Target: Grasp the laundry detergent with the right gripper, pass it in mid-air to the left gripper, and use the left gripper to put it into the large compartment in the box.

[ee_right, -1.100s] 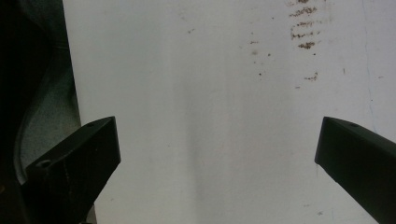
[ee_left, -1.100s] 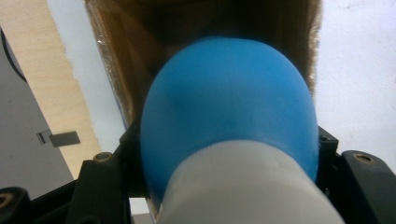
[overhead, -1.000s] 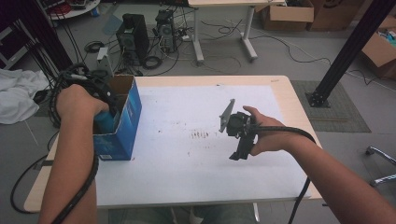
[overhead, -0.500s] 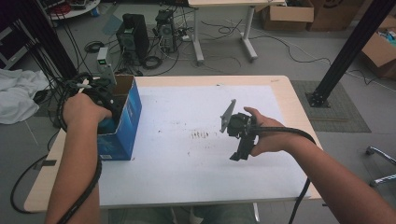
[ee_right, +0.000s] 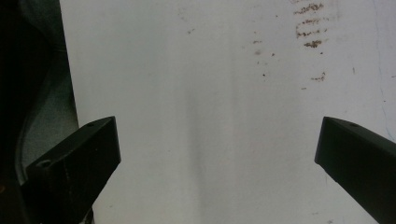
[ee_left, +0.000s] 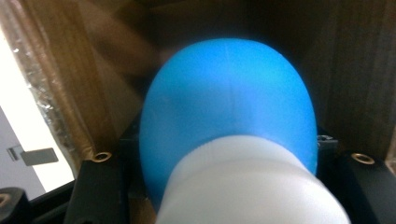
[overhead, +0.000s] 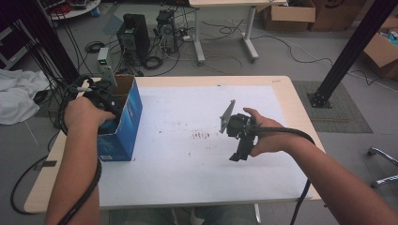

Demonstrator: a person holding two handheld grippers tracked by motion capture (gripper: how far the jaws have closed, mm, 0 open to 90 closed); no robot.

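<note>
overhead, the person's left forearm runs up the left edge of the surface (overhead: 187,187), and the left hand (overhead: 82,112) sits over the open top of a blue cardboard box (overhead: 123,123) that stands at the surface's left edge. the left gripper (overhead: 101,96) dips into that box, its cable looping down along the forearm. the right forearm enters from the lower right and angles toward the middle; the right hand (overhead: 267,140) wraps the right gripper (overhead: 238,154), which points down and toward the person over the white sheet, its grey plate (overhead: 227,116) tilted up on the far side.

the left gripper view gives what the high view hides: inside the brown cardboard walls, a round blue object with a white neck or base (ee_left: 229,121) lies between the two black jaws, which sit close against its sides, so the gripper is clenched on it. the object is blurred and too close to name for certain.

the right gripper view looks straight at the bare white sheet, with faint brown smudges (ee_right: 308,32) toward the upper right. its jaws stand wide apart at the two lower corners with nothing between them, so that gripper is released.
</note>
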